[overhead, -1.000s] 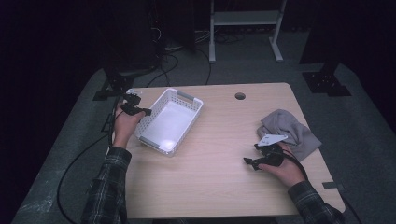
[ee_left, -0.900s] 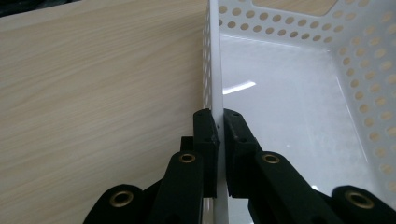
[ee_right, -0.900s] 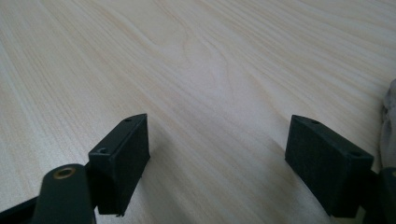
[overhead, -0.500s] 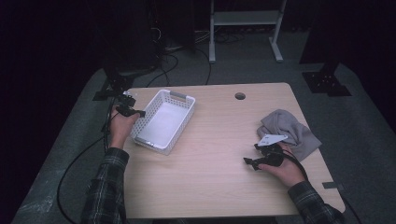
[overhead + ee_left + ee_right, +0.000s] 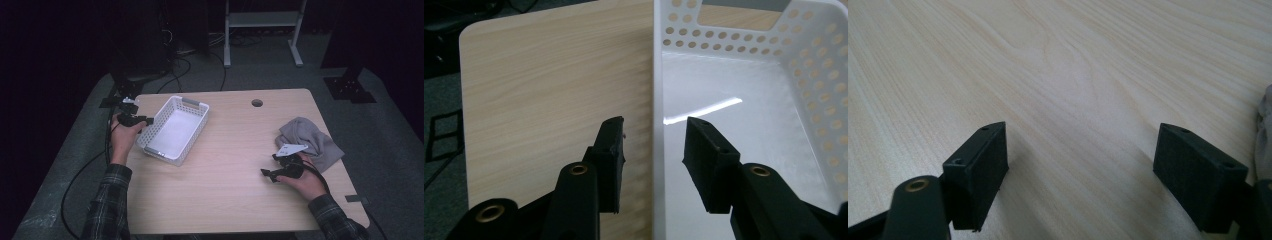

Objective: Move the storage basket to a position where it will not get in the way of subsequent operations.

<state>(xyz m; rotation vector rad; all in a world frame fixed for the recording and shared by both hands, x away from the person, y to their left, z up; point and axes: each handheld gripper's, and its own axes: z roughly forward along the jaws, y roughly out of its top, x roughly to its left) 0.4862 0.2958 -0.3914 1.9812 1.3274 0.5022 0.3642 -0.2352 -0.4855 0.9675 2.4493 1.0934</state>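
L gripper jaws just opening, straddled basket wall, not pinching – basket's long axis ran diagonally, near-left to far-right.

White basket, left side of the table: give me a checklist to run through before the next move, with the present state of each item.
1. Left hand-held gripper has let go of the basket wall: ok, its jaws have just been opening and now straddle the wall with gaps either side.
2. Basket flat on the table: ok.
3. Basket has nothing inside: ok.
4. Right hand-held gripper open and holding nothing: ok, it sits wide over bare wood.
5. Grey cloth within reach of the right hand-held gripper: ok, it lies just beyond it.
6. Cloth clear of the table edge: cannot tell.
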